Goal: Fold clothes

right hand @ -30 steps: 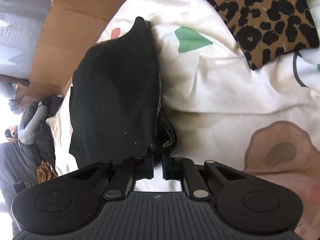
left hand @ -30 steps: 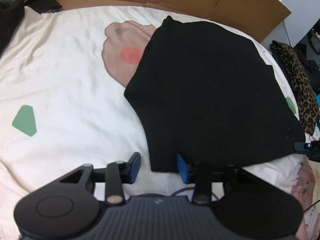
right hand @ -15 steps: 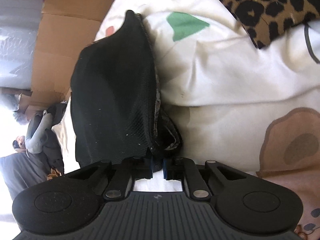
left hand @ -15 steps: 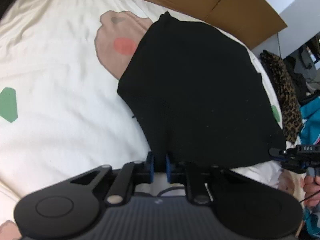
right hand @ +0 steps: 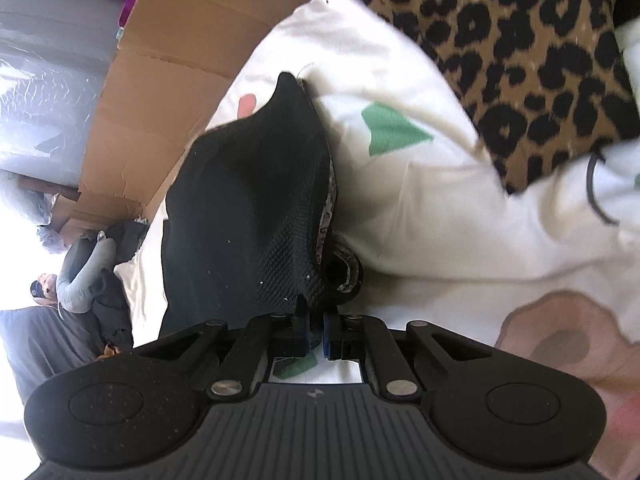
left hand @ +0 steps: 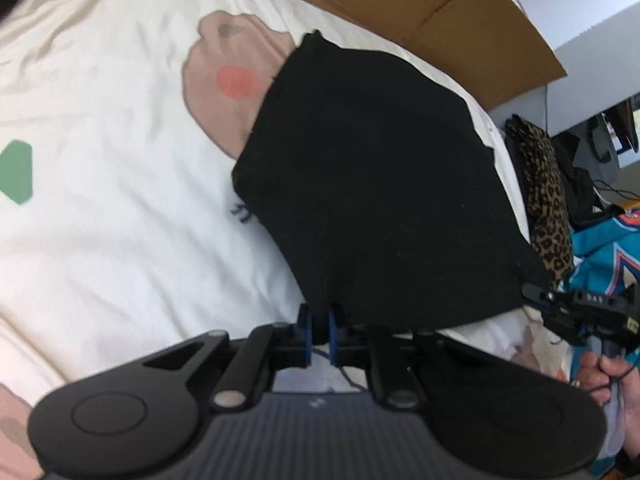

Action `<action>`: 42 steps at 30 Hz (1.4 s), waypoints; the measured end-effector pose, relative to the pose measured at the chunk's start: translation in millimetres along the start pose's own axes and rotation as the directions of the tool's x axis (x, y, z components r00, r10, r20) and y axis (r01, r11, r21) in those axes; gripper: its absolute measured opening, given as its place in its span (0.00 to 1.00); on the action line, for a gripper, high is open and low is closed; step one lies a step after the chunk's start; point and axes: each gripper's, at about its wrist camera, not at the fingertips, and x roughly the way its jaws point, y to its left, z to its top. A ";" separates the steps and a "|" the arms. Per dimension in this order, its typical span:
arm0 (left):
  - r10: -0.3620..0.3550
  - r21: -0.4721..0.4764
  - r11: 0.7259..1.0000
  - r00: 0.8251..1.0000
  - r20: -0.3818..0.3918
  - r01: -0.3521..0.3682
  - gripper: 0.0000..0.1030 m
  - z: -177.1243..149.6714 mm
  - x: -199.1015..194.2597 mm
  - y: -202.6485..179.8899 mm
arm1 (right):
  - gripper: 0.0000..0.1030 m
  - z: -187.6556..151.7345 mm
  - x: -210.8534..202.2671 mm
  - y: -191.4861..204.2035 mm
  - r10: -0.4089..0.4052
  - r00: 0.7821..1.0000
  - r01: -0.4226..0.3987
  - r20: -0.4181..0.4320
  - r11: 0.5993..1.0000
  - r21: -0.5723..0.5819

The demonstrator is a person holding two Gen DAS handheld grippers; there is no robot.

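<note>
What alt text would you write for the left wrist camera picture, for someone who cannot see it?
The left gripper pinches the near edge of a black garment spread on a cream patterned bedsheet. At far right, the right gripper holds another corner; brown cardboard lines the back.

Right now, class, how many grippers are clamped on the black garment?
2: the left gripper on its near edge, the right gripper on its right corner. Black garment.

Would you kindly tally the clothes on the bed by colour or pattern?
Black: 1, the black garment
Leopard print: 1, the leopard-print garment
Teal: 1, the teal jersey
Total: 3
</note>
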 end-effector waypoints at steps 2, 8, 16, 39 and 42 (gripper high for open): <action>-0.016 -0.011 1.000 1.000 -0.012 0.015 0.07 -2.0 -2.0 -3.0 | 0.04 4.2 -5.3 -1.4 -0.002 1.000 0.002 0.011 1.000 -0.003; -0.053 -0.018 0.998 0.997 -0.063 0.052 0.07 -10.4 12.0 -19.6 | 0.04 20.7 -15.2 -10.2 -0.001 0.999 0.000 0.051 1.000 0.026; -0.044 -0.023 0.999 0.997 -0.069 0.043 0.11 -19.7 33.3 -30.1 | 0.15 18.3 6.9 -33.7 -0.006 1.000 0.006 0.000 0.996 0.090; -0.195 -0.056 0.979 0.981 -0.018 0.194 0.07 -47.0 27.5 6.6 | 0.08 13.6 29.2 -55.5 0.141 0.986 -0.160 0.094 0.958 0.237; -0.198 -0.037 0.980 0.980 -0.030 0.196 0.07 -41.4 16.7 6.1 | 0.07 12.2 25.5 -49.8 0.130 0.988 -0.145 0.082 0.964 0.222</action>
